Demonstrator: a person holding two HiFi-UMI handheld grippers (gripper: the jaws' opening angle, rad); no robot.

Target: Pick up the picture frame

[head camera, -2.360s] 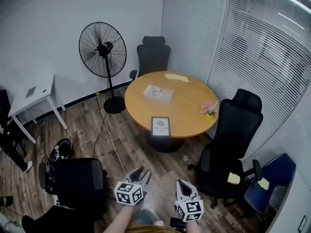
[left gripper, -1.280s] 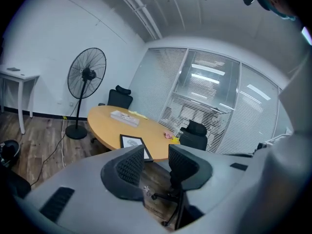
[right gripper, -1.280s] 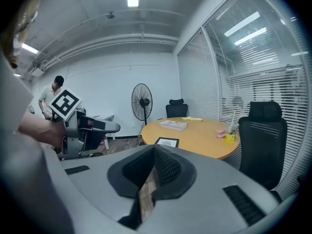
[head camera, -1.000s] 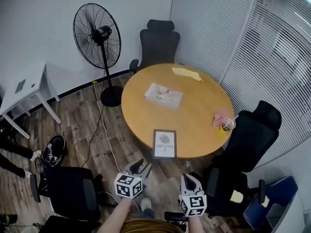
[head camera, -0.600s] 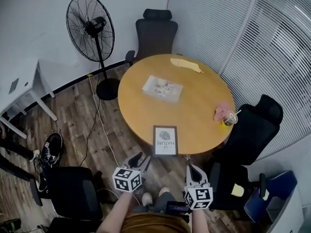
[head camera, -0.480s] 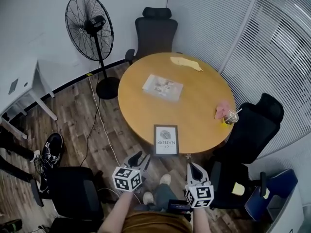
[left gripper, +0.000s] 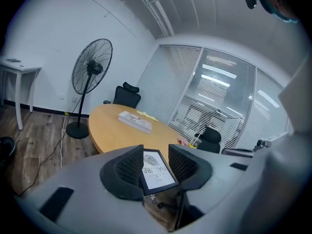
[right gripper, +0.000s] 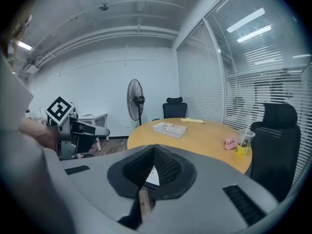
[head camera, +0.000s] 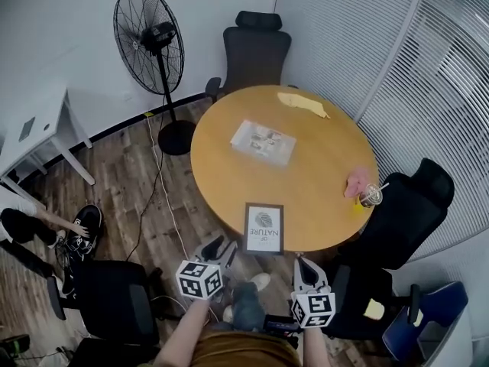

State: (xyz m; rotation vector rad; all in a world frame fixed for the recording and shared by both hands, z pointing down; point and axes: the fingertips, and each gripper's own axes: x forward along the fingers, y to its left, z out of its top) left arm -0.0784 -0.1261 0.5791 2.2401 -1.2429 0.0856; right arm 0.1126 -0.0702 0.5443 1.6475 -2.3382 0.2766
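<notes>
On the table (head camera: 221, 178), picture frame (head camera: 263, 228), cup (head camera: 370, 196) of drink (right gripper: 238, 151); jaws apart on left gripper (left gripper: 156, 155), together on right gripper (right gripper: 154, 151).

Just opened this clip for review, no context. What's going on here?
A person with a gripper in each hand is at the near side of the round wooden table, facing the picture frame that sits at that edge. The left gripper has its jaws apart and is aimed at the frame. The right gripper has its jaws together and holds nothing. Neither touches the frame yet, so the pickup has not begun.
</notes>
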